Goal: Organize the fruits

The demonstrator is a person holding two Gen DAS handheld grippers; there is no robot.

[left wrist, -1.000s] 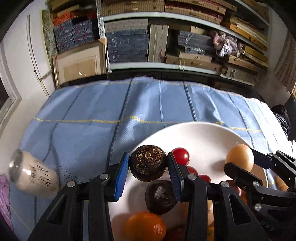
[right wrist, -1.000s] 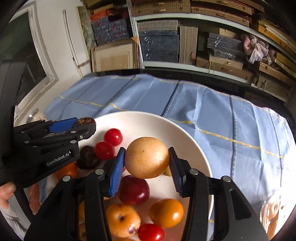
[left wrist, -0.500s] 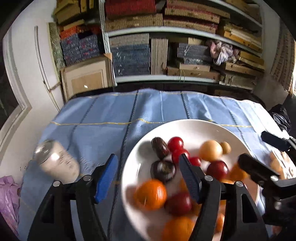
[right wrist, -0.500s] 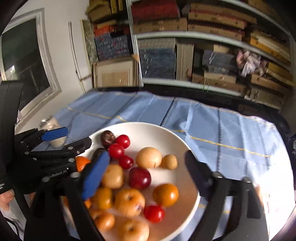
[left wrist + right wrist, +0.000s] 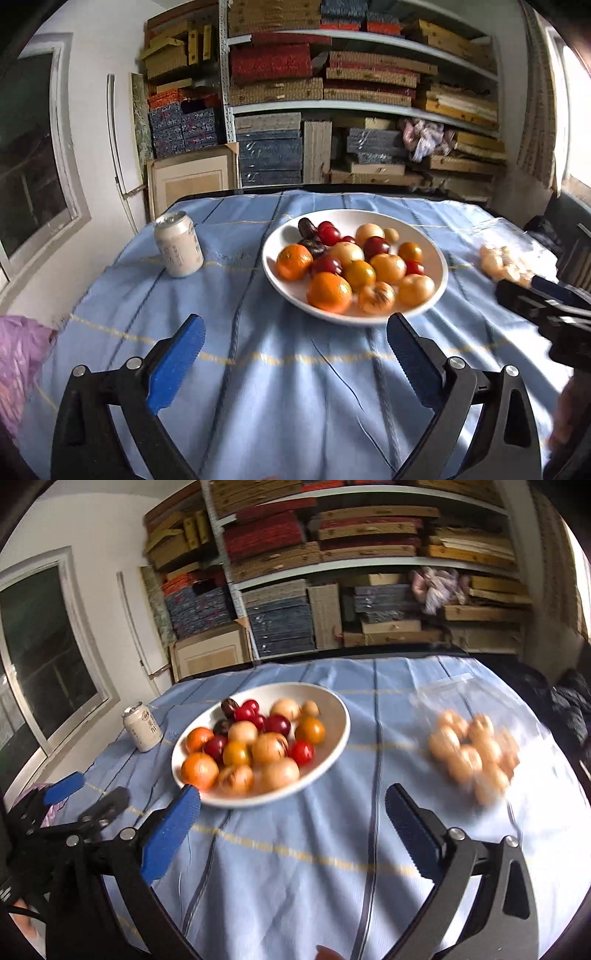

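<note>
A white plate [image 5: 280, 236] on the blue cloth holds several fruits: oranges [image 5: 328, 292], red cherry tomatoes [image 5: 330, 233], yellow-brown fruits [image 5: 387, 268] and dark passion fruits [image 5: 307, 228]. It also shows in the right wrist view [image 5: 332, 701]. My left gripper [image 5: 293, 343] is open and empty, held back from the plate's near rim. My right gripper [image 5: 291, 810] is open and empty, in front of the plate. A clear bag of pale round fruits [image 5: 476, 749] lies to the plate's right.
A white drink can [image 5: 178, 244] stands left of the plate. A pink plastic bag [image 5: 18, 354] lies at the cloth's left edge. Shelves with stacked boxes [image 5: 332, 110] stand behind the table. The right gripper's tip [image 5: 535, 295] shows at the left view's right edge.
Both grippers let go of their fruits onto the plate, opened wide, and pulled back and up from the plate. The whole plate and the bag have come into view.
</note>
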